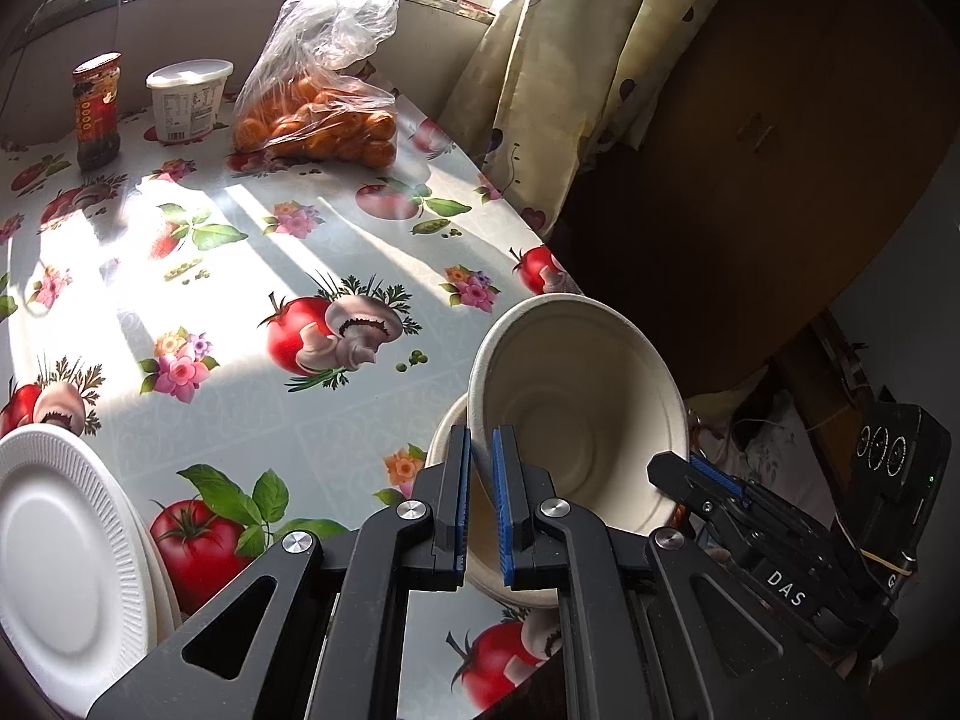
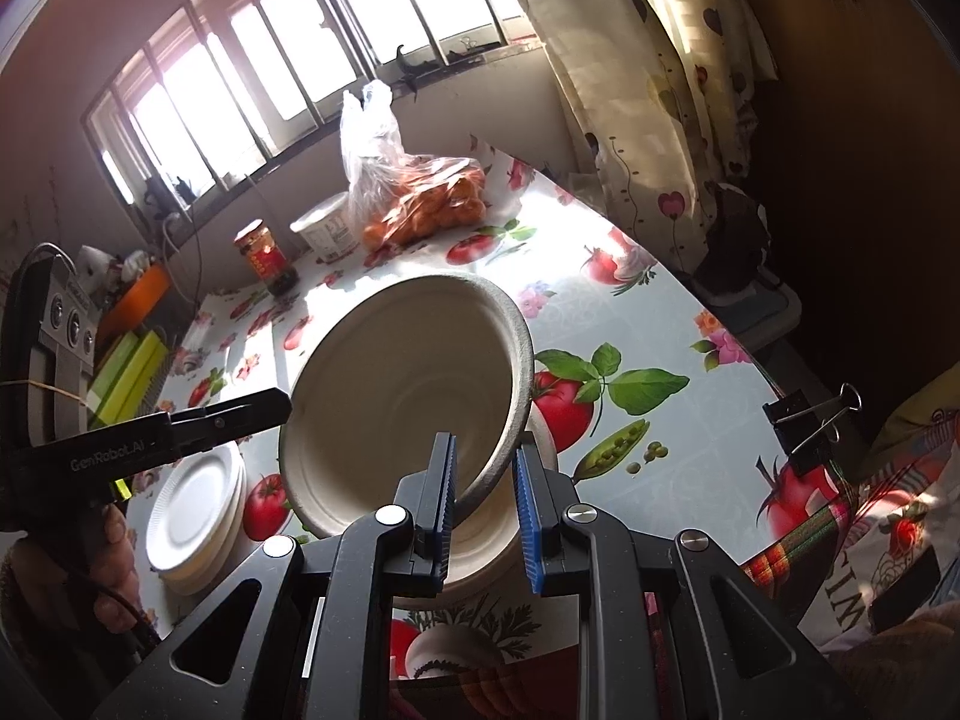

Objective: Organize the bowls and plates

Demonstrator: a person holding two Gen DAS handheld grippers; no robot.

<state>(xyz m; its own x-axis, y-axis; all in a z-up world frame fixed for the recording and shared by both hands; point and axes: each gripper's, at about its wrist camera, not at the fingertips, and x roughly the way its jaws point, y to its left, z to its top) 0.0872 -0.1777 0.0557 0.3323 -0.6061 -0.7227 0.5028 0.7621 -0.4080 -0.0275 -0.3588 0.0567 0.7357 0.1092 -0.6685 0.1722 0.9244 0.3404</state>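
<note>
A beige paper bowl [image 1: 576, 408] [image 2: 408, 396] hangs tilted over the table's right edge, held from both sides. My left gripper [image 1: 482, 504] is shut on the bowl's near-left rim; in the right wrist view its fingertips [image 2: 264, 408] meet that same rim. My right gripper [image 2: 487, 504] is shut on the opposite rim and appears at the bowl's right side [image 1: 690, 474]. Directly below sits a second beige bowl [image 1: 447, 438] [image 2: 480, 564], mostly hidden. A stack of white ribbed plates [image 1: 60, 540] [image 2: 198, 510] lies at the near left.
At the back of the fruit-patterned tablecloth [image 1: 252, 276] are a bag of oranges [image 1: 318, 126], a white tub [image 1: 189, 99] and a red-lidded jar [image 1: 96, 114]. A curtain [image 1: 540, 90] hangs beyond the right table edge. A binder clip [image 2: 810, 420] grips that edge.
</note>
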